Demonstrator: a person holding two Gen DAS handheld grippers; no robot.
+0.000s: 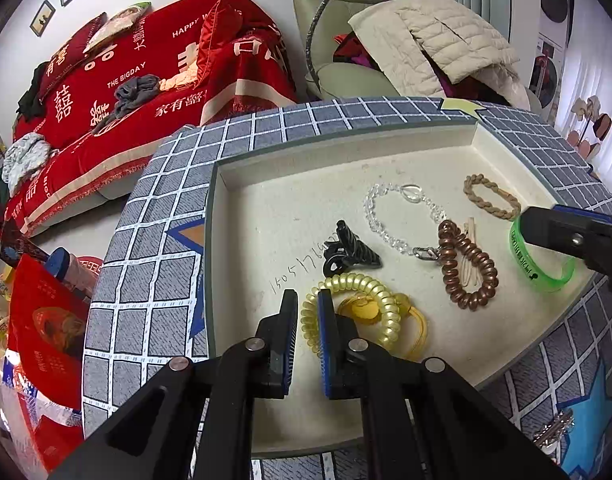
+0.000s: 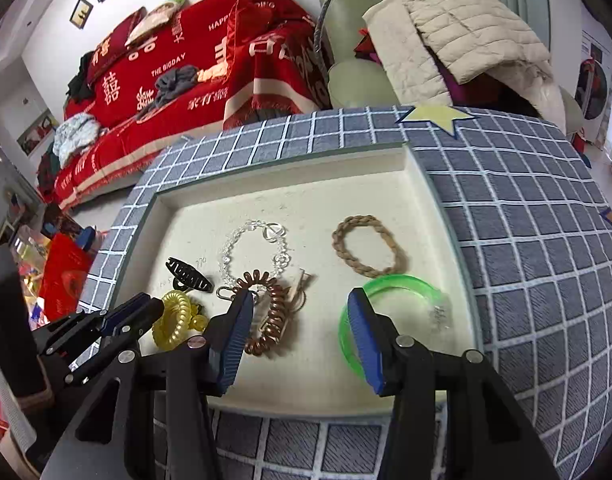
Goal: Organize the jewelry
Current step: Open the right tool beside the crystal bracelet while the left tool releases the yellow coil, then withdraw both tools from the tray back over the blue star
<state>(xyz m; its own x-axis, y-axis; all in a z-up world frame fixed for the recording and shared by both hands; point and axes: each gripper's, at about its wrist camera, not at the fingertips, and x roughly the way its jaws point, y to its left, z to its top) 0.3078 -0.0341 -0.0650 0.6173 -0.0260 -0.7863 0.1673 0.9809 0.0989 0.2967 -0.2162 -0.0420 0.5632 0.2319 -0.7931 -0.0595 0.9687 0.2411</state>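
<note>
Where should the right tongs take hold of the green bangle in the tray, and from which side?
Grip the green bangle on its near left arc, from above. It lies flat in the tray, so one finger can go inside the ring and one outside. The right tongs are open, and one finger already overlaps that arc. Avoid the far right, where a clear clasp-like part sits.

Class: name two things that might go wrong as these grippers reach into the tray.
1. The brown coil tie overlaps the clear bead bracelet, so lifting one may drag the other.
2. The right gripper has one finger over the green bangle; closing could flick it away.
</note>
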